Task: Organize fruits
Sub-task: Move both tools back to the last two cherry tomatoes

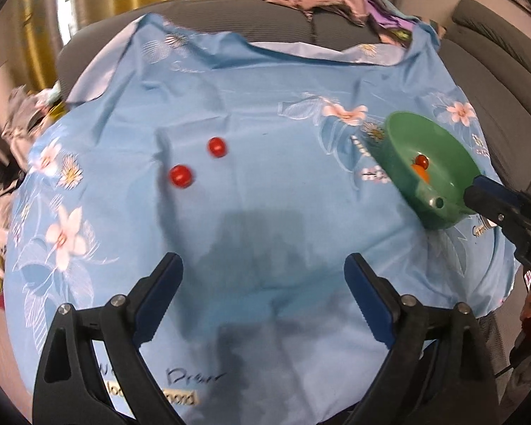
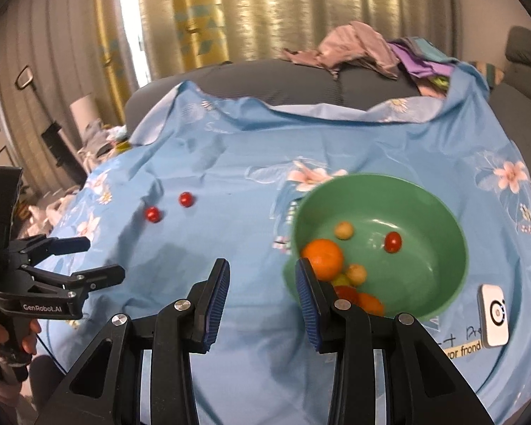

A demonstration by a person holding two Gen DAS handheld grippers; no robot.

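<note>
Green bowl (image 2: 424, 212), tilted, with small red and orange fruits (image 2: 324, 256)

Blue floral cloth (image 2: 230, 163) over surface: two red fruits (image 2: 152, 214) loose, white device (image 2: 494, 315) near edge

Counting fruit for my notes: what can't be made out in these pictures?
- Left wrist view: the tilted green bowl's wall hides most of its fruit.
- Right wrist view: the right gripper's finger covers fruit under the orange; that pile is blurred.
- Either view: whether that gripper actually grips the bowl's rim.
</note>
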